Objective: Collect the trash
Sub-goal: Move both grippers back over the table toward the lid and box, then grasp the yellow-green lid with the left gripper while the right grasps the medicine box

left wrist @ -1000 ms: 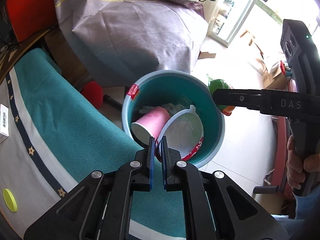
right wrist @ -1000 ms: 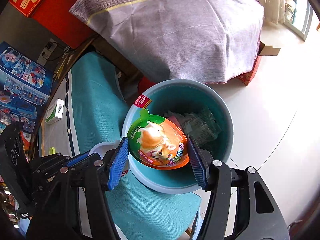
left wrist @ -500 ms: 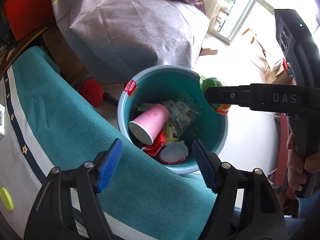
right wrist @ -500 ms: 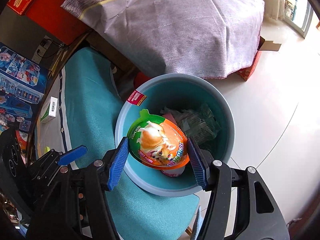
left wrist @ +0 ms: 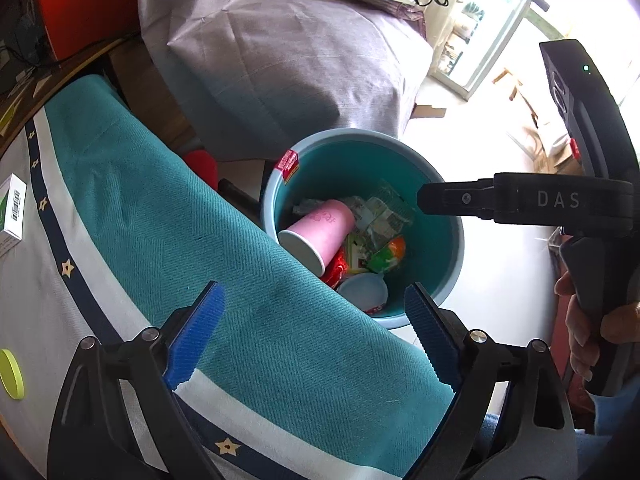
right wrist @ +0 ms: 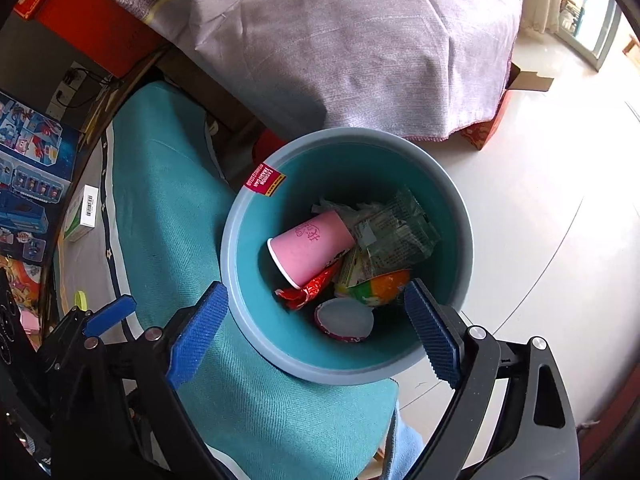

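A teal trash bin stands on the floor beside the table. Inside lie a pink paper cup, a white round lid, the orange and green snack lid, a red wrapper and clear wrappers. My left gripper is open and empty above the table edge. My right gripper is open and empty above the bin; it also shows in the left wrist view.
A teal and white tablecloth covers the table. On it lie a small white box and a yellow-green cap. A grey-covered bulk stands behind the bin. Pale floor lies to the right.
My left gripper opened and let the white lid fall into the bin. Then my right gripper opened and the orange and green lid fell in too.
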`<state>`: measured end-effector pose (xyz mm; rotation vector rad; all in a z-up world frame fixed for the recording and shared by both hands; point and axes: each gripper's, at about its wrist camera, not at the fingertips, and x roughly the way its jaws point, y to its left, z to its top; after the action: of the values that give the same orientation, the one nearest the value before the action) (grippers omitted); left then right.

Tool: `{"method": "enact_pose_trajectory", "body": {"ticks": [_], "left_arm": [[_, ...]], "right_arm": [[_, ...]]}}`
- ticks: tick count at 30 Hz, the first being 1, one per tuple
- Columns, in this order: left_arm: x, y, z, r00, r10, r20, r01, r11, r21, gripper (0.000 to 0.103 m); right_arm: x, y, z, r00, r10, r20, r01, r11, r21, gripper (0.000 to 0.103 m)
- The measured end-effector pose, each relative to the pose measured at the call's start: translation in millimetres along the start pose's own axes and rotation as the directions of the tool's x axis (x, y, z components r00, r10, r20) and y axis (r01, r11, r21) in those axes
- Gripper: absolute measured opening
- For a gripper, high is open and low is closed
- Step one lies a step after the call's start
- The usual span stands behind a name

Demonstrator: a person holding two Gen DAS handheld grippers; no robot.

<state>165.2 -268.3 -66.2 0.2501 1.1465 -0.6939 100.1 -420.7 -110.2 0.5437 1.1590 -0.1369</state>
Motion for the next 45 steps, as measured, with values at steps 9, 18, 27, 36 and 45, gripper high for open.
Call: {"method": "enact_pose_trajectory", "body": {"ticks": [9, 18, 27, 36, 45], "left_arm": [[-18, 20, -18, 1.000, -0.004, 0.017, 0.005, 0.999, -0.047, 0.093], [-45, 42, -38, 0.998, 0.001, 0.066, 0.006, 0.995, -0.102, 0.095], [-66, 66, -60, 0.995, -0.006, 0.104, 0.023, 0.987, -0.157, 0.096], [-86, 115, -95, 0.992, 0.042, 0.122, -0.014, 0.974, -0.227, 0.096], [-113, 218, -136, 0.973, 0.206, 0.102, -0.159, 0.924, -0.347, 0.096]], "right_arm": [[3, 26, -18, 0.999, -0.012, -0.038, 0.011, 0.999, -0.032, 0.086], [-3, 67, -32, 0.999, -0.016, -0.042, 0.012, 0.994, -0.105, 0.086], [-8, 101, -44, 0.998, -0.042, -0.038, 0.036, 0.987, -0.159, 0.090], [10, 154, -56, 0.996, -0.041, -0.079, 0.022, 0.974, -0.226, 0.090], [35, 238, -58, 0.991, -0.069, -0.113, 0.020, 0.922, -0.386, 0.090]]}}
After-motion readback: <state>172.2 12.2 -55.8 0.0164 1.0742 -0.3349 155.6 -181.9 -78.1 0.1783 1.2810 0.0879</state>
